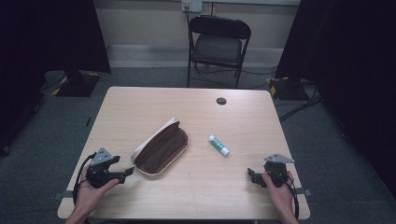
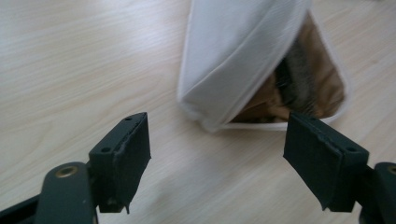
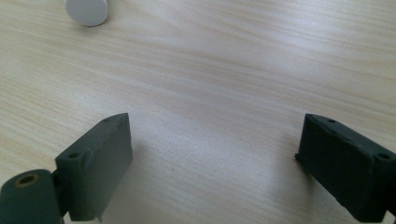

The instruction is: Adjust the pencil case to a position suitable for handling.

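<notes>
Open white fabric pouch with brown lining (image 1: 161,148), lying left of the centre of the light wooden table (image 1: 187,196). Left gripper (image 1: 125,172), near the front-left corner, jaws apart and empty, faces the pouch's end. Right gripper (image 1: 251,176), near the front-right corner, wide open, empty. White-and-green glue stick (image 1: 219,145) right of centre.

- Bare table (image 1: 196,186) lay between the two grippers.
- The open pouch (image 1: 161,147) sat just ahead of the left gripper (image 1: 125,173).
- A glue stick (image 1: 219,145) lay beside it, apart.
</notes>
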The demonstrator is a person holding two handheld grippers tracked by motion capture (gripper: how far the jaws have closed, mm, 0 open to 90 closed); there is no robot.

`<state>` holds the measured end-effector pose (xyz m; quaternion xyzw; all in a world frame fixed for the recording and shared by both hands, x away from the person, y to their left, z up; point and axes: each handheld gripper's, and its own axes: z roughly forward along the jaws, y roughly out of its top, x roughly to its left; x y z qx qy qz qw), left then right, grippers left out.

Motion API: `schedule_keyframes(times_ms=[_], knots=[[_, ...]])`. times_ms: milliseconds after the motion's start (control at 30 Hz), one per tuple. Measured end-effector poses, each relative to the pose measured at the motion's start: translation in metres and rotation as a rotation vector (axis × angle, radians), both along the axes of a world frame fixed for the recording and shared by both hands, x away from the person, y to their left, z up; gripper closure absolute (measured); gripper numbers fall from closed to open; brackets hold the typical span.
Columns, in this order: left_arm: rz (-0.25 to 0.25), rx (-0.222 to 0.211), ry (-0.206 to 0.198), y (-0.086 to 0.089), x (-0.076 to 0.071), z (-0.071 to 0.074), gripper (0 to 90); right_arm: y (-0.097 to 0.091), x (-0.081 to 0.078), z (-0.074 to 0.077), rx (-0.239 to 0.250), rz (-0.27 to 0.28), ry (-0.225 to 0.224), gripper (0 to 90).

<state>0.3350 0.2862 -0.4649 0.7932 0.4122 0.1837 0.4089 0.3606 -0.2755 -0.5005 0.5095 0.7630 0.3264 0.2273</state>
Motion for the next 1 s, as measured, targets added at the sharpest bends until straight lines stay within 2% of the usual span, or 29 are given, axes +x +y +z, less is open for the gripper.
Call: schedule_keyframes(times_ms=[133,233,333,400,467,533,567,633,667,700,733,767,800,833,900,1000], knots=[[0.002,-0.009,-0.012,-0.012,-0.001,0.004,18.6,0.0,0.0,0.0,0.001,-0.002,0.005,7.3],[0.019,-0.001,-0.02,-0.02,0.002,0.008,23.3,0.0,0.0,0.0,0.001,-0.002,0.005,7.3],[0.039,0.001,-0.041,-0.027,0.006,0.01,23.1,0.0,0.0,0.0,0.001,-0.002,0.005,7.3],[0.046,0.025,-0.045,-0.03,0.01,0.011,23.8,0.0,0.0,0.0,-0.001,-0.001,0.005,7.3],[0.035,0.031,-0.039,-0.032,0.014,0.012,31.8,0.0,0.0,0.0,0.001,-0.001,0.005,7.3],[0.036,0.07,-0.055,-0.036,0.017,0.013,32.9,0.0,0.0,0.0,0.001,-0.001,0.005,7.3],[0.036,0.072,-0.06,-0.037,0.019,0.013,32.9,0.0,0.001,0.0,-0.001,0.001,0.004,7.3],[0.035,0.072,-0.035,-0.038,0.022,0.013,33.5,0.0,0.001,0.0,0.001,0.002,0.006,7.1],[0.045,0.088,-0.02,-0.04,0.024,0.013,33.6,0.0,0.001,0.0,0.001,0.003,0.006,7.1],[0.05,0.109,-0.021,-0.041,0.027,0.013,34.0,0.0,0.001,0.0,0.001,0.003,0.006,7.1],[0.055,0.11,-0.031,-0.042,0.03,0.013,35.9,0.0,0.001,0.0,0.001,0.002,0.006,7.1],[0.06,0.142,-0.039,-0.044,0.033,0.012,38.4,0.0,0.001,0.0,0.001,0.002,0.006,7.1],[0.065,0.179,-0.031,-0.046,0.036,0.01,40.4,0.0,0.001,0.0,0.001,0.002,0.006,7.1],[0.049,0.186,-0.019,-0.045,0.039,0.008,42.9,0.0,0.001,0.0,0.001,0.003,0.006,7.1],[0.065,0.146,-0.009,-0.043,0.04,0.002,49.5,0.0,0.001,0.0,0.0,0.006,0.005,7.2],[0.051,0.16,-0.015,-0.041,0.04,0.001,55.3,0.0,0.001,0.0,-0.001,0.007,0.006,7.1]])
